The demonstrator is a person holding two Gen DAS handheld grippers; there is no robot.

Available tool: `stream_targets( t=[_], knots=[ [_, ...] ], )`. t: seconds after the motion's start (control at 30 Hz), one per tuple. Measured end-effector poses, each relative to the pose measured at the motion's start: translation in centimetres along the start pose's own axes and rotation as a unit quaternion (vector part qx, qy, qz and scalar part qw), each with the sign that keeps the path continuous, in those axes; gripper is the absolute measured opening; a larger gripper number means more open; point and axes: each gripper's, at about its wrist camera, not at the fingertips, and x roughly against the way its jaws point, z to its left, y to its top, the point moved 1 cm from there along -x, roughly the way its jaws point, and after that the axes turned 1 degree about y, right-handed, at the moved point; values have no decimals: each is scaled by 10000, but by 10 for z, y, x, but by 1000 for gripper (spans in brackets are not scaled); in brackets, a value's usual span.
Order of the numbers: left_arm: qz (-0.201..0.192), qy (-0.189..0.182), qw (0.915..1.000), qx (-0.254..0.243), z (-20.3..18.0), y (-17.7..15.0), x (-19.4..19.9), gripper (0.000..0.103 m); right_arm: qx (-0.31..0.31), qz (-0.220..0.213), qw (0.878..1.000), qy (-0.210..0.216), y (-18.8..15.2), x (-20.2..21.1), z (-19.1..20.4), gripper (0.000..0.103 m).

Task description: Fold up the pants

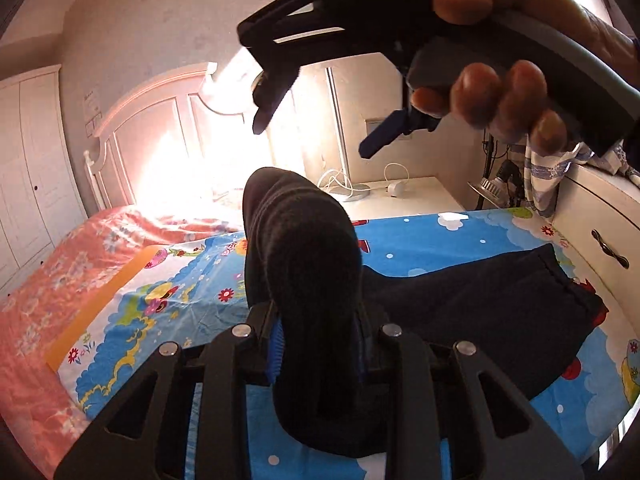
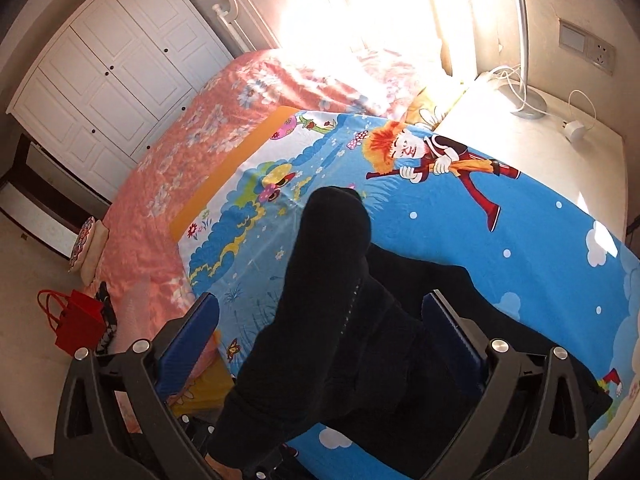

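Note:
Black pants (image 1: pixel 460 304) lie on a blue cartoon sheet (image 1: pixel 420 236) on the bed. My left gripper (image 1: pixel 318 344) is shut on a bunched fold of the pants (image 1: pixel 304 264) and lifts it above the sheet. My right gripper (image 1: pixel 312 132) shows in the left wrist view, held high in a hand, jaws apart and empty. In the right wrist view the right gripper (image 2: pixel 320 320) is open above the lifted pants (image 2: pixel 332 300), its blue pads (image 2: pixel 192 340) well apart either side of the cloth without touching it.
A pink floral bedspread (image 2: pixel 168 168) covers the bed's left part. A white bedside table (image 2: pixel 540 148) holds a lamp base and charger. White wardrobe (image 2: pixel 100 60) at far left, red bag (image 2: pixel 76 328) on the floor, white drawer unit (image 1: pixel 600 232) to the right.

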Motion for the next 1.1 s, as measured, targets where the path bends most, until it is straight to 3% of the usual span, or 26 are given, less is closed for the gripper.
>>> stream_targets(
  t=[0.13,0.23,0.27,0.33,0.4,0.53,0.67,0.77,0.87,0.9,0.93,1.03,1.07,1.1],
  knots=[
    [-205,-103,9990,-392,-39,12,10,26,-65,392,9982,-447,-13,-14,-27,98],
    [-348,-199,9968,-686,-64,16,13,26,-422,450,9980,-110,-26,-13,-58,97],
    [-402,-244,9956,-807,-76,18,14,26,-477,398,9981,57,-31,-9,-66,92],
    [-558,-303,9918,-1105,-103,20,14,26,-452,303,9985,29,-42,5,-81,58],
    [-665,-399,9872,-1391,-132,22,12,26,-576,176,9982,-36,-53,25,-104,40],
    [-862,-745,9762,-1847,-191,25,6,26,-900,-29,9953,-359,-88,59,-165,33],
    [-913,-1008,9625,-2347,-261,8,-7,26,-1458,-60,9876,-573,-131,66,-237,33],
    [-694,-1062,9530,-2752,-306,-25,-26,28,-1865,144,9802,-647,-166,42,-282,33],
    [-552,-1121,9405,-3160,-327,-61,-30,39,-2059,350,9760,-616,-191,18,-302,38],
    [-645,-1064,9358,-3299,-329,-71,-27,48,-2064,291,9764,-561,-195,17,-303,40],
    [-792,-964,9309,-3432,-330,-79,-24,55,-2102,235,9763,-466,-196,19,-305,48],
    [-991,-766,9217,-3672,-332,-89,-23,54,-2280,152,9734,-187,-193,26,-310,70],
    [-955,-788,9212,-3689,-334,-89,-24,48,-2302,90,9730,-111,-191,27,-310,73],
    [-913,-799,9195,-3739,-338,-90,-25,31,-2272,55,9737,-136,-188,26,-309,74]
  ],
)
